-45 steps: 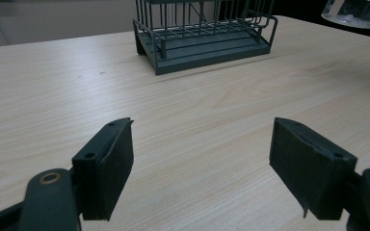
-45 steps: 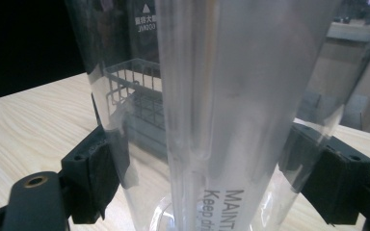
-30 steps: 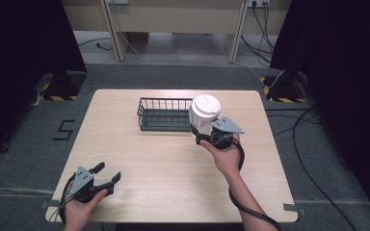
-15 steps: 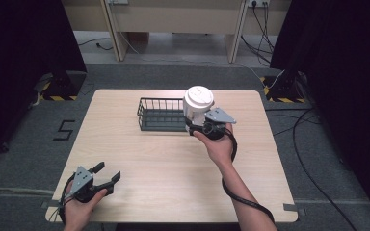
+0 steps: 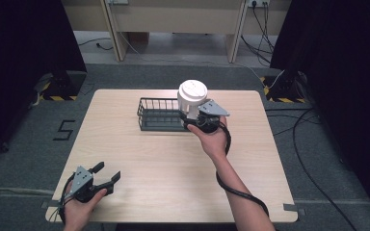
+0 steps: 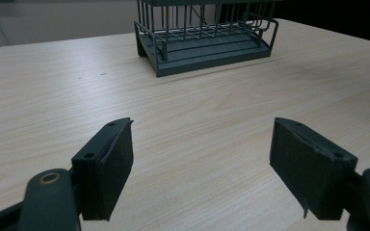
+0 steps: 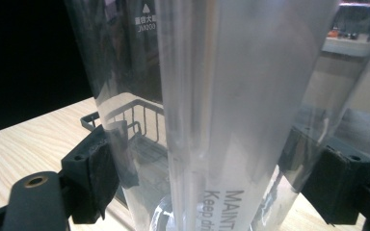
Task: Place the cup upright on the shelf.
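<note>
Right gripper (image 5: 192, 117) pinching clear rigid plastic canister, white lid (image 7: 231, 96): smooth, slippery, likely light; grip mid-wall. Left gripper (image 5: 107, 175), 7 o'clock, spread, empty.

I work at a pale wood-grain table (image 5: 139, 159) with rounded corners, standing on a grey carpeted floor (image 5: 327, 192). Left of the table, a black number five (image 5: 63, 130) is marked on the carpet. Beyond the table's far edge runs a light wooden bench (image 5: 173, 12) on two legs, with cables (image 5: 262, 21) hanging from sockets behind it. Black curtains (image 5: 24, 43) close off both sides of the table, each with a yellow-and-black striped base (image 5: 55, 97) at its foot. More cables (image 5: 313, 168) trail across the carpet right of the table. The light is even and soft.
</note>
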{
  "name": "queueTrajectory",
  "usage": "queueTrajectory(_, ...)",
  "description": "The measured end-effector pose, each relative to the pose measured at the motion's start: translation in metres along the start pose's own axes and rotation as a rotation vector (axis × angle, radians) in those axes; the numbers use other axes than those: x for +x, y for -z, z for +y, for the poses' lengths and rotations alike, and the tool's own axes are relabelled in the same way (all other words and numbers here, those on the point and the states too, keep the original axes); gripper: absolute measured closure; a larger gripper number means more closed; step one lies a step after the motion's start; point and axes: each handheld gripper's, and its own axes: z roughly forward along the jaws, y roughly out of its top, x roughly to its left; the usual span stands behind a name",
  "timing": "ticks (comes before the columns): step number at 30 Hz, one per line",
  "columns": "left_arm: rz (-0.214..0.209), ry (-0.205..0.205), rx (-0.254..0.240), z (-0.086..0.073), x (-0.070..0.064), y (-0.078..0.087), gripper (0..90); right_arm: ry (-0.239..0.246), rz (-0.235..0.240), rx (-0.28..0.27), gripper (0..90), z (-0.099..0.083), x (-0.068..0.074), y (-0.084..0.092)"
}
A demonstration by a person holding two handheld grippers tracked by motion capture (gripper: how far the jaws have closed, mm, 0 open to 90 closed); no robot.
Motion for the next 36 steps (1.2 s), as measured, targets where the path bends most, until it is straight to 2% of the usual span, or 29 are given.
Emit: queueTrajectory(36, -0.004, 0.013, -0.005, 0.000, 0.000, 0.000, 22.9, -0.010, 0.004, 0.006, 18.7, 0.022, 0.006, -0.043)
